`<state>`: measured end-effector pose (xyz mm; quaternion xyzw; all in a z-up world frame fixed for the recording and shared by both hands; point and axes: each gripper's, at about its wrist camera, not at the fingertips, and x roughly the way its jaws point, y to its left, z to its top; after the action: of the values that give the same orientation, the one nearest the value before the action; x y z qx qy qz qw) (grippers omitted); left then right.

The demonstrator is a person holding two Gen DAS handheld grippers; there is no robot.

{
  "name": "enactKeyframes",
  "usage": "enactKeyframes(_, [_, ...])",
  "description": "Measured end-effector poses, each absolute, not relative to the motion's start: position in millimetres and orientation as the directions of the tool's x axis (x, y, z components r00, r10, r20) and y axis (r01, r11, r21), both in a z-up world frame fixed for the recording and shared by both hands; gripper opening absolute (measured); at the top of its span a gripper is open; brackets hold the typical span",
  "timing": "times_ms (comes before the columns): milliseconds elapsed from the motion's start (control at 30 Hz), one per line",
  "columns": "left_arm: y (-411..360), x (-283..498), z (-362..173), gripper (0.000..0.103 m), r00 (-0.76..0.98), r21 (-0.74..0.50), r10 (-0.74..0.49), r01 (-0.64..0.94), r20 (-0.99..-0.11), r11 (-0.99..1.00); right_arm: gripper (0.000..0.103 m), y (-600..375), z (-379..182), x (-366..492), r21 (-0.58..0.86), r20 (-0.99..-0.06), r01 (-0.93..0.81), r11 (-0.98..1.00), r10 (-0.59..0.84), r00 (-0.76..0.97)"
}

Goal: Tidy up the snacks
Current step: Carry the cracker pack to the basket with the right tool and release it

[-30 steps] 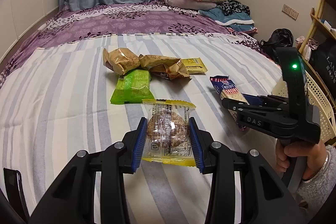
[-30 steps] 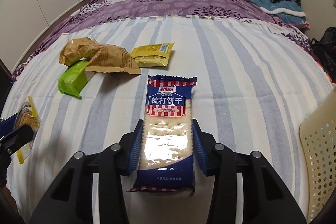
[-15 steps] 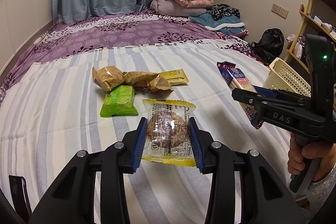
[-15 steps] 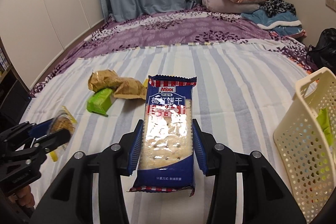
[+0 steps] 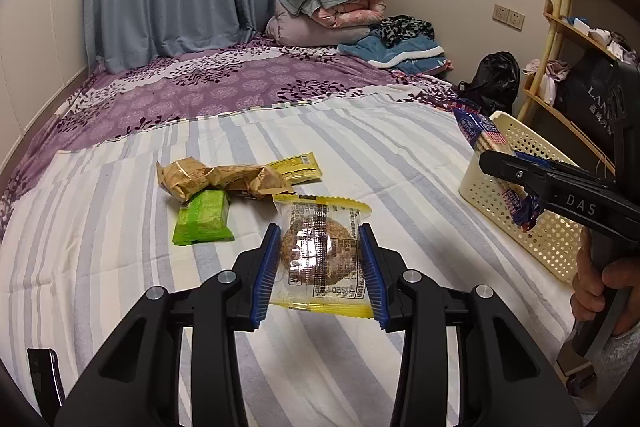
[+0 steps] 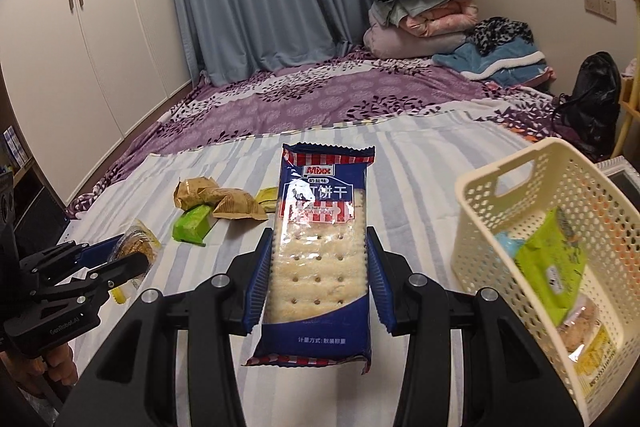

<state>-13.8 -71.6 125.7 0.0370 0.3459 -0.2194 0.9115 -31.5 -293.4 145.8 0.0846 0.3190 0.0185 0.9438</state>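
Note:
My left gripper [image 5: 319, 259] is shut on a clear, yellow-edged cookie packet [image 5: 322, 255], held above the striped bedspread. My right gripper [image 6: 319, 263] is shut on a blue soda biscuit pack [image 6: 320, 247], lifted off the bed. In the left wrist view that biscuit pack [image 5: 484, 135] hangs beside the near rim of the cream basket [image 5: 516, 227]. The basket [image 6: 480, 207] lies to the right of my right gripper and holds a green packet [image 6: 552, 263] and a cookie packet [image 6: 588, 335]. On the bed lie two brown packets [image 5: 224, 179], a green packet [image 5: 204, 223] and a yellow packet [image 5: 296, 167].
Folded blankets [image 5: 332, 7] are piled at the far end of the bed. A black bag [image 5: 496, 83] and a wooden shelf [image 5: 580, 39] stand to the right, past the basket. White wardrobes [image 6: 80, 47] line the left wall. A hand [image 5: 604, 283] grips the right tool's handle.
Both grippers have risen off the bed with their packets. The right one has carried the biscuit pack to the right, up to the basket, which has come into view.

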Motion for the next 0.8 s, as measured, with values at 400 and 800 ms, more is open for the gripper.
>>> enactKeyframes(400, [-97.1,-35.5,144.2,0.04,0.675,-0.057,-0.408,0.479,-0.615,0.876,0.044,-356.1,155.1,-75.5,0.186,-0.564,0.152,0.971,-0.021,0.825])
enactKeyframes(800, [-64.1,-19.3,106.0,0.066,0.643,-0.099,-0.331,0.369,-0.69,0.924,0.044,-415.7,148.3,-110.0,0.171,-0.568,0.339,0.925,-0.189,0.801])
